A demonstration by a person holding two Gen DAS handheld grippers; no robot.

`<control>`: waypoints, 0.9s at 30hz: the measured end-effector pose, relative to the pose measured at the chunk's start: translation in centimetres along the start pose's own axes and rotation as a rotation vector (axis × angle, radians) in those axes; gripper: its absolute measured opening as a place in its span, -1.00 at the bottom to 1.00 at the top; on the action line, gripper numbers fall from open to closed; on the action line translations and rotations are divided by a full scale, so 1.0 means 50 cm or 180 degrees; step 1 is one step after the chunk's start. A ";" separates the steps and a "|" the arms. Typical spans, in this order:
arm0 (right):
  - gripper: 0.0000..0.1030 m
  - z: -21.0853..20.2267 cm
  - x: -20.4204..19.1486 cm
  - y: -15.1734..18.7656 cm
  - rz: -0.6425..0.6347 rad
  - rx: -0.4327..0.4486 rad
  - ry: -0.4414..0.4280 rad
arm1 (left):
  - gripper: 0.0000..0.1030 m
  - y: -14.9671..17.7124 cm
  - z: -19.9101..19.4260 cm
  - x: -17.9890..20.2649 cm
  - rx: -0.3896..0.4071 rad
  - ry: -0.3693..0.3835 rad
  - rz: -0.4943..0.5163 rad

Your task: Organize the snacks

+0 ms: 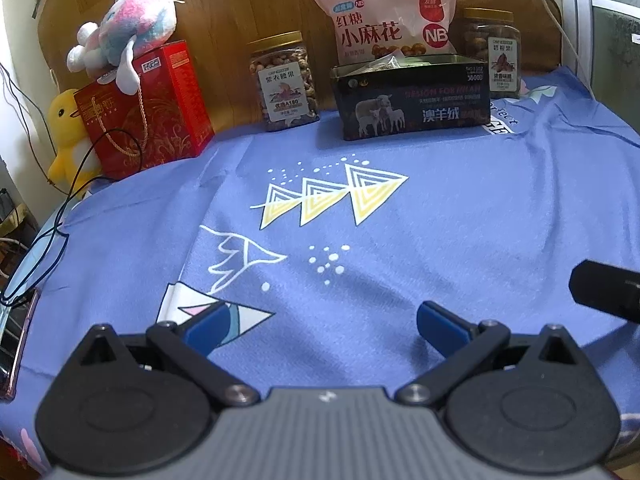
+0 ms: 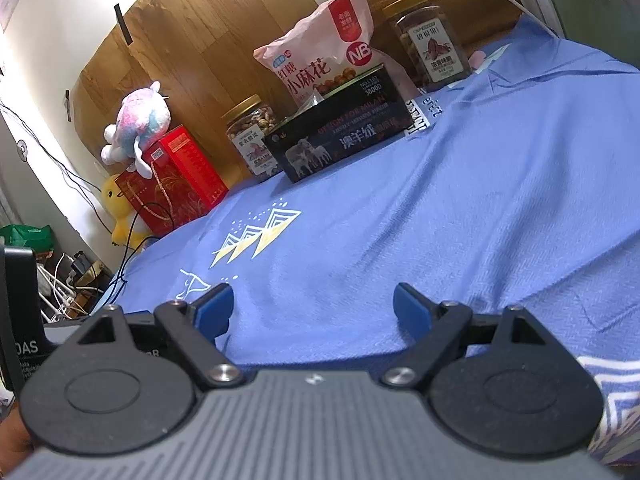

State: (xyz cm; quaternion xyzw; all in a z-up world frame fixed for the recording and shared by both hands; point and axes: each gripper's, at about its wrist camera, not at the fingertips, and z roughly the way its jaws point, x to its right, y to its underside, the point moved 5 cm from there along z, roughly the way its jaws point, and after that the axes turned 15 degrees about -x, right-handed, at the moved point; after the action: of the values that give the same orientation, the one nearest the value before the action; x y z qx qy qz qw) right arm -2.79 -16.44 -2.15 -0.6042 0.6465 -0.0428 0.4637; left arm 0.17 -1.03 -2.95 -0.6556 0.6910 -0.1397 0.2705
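A black open box (image 1: pixel 412 98) with sheep on its side stands at the back of the blue cloth, with small packets inside. A pink snack bag (image 1: pixel 386 20) leans upright behind it. A nut jar (image 1: pixel 285 82) stands left of the box and another jar (image 1: pixel 494 50) to its right. The box (image 2: pixel 340 136), bag (image 2: pixel 324 48) and both jars (image 2: pixel 252 136) (image 2: pixel 430 42) also show in the right wrist view. My left gripper (image 1: pixel 322 324) is open and empty, low over the cloth. My right gripper (image 2: pixel 314 308) is open and empty, near the cloth's front.
A red gift box (image 1: pixel 148 116) with a pink plush toy (image 1: pixel 128 32) on top stands at the back left, beside a yellow duck toy (image 1: pixel 68 136). A black cable (image 1: pixel 80 200) trails over the cloth's left edge. A phone (image 1: pixel 16 344) lies at the left edge. Wooden panel behind.
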 end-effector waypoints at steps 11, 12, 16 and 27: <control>0.74 0.003 0.002 0.000 0.0023 -0.0007 0.0000 | 1.00 0.001 0.001 -0.004 0.0038 -0.0065 0.0023; 0.74 0.003 0.002 0.000 0.0021 -0.0008 0.0001 | 1.00 0.001 0.000 -0.005 0.0047 -0.0073 0.0019; 0.74 0.003 0.002 0.000 0.0019 -0.0010 -0.0001 | 1.00 0.000 -0.002 -0.014 0.0086 -0.0111 -0.0010; 0.75 0.005 -0.002 0.002 0.0000 -0.0022 -0.0001 | 1.00 -0.001 -0.007 -0.033 0.0164 -0.0174 -0.0071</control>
State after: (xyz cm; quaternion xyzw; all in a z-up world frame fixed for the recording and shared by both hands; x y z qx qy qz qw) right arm -2.72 -16.20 -2.32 -0.6058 0.6466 -0.0405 0.4618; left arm 0.03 0.54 -2.34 -0.6596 0.6723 -0.1425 0.3044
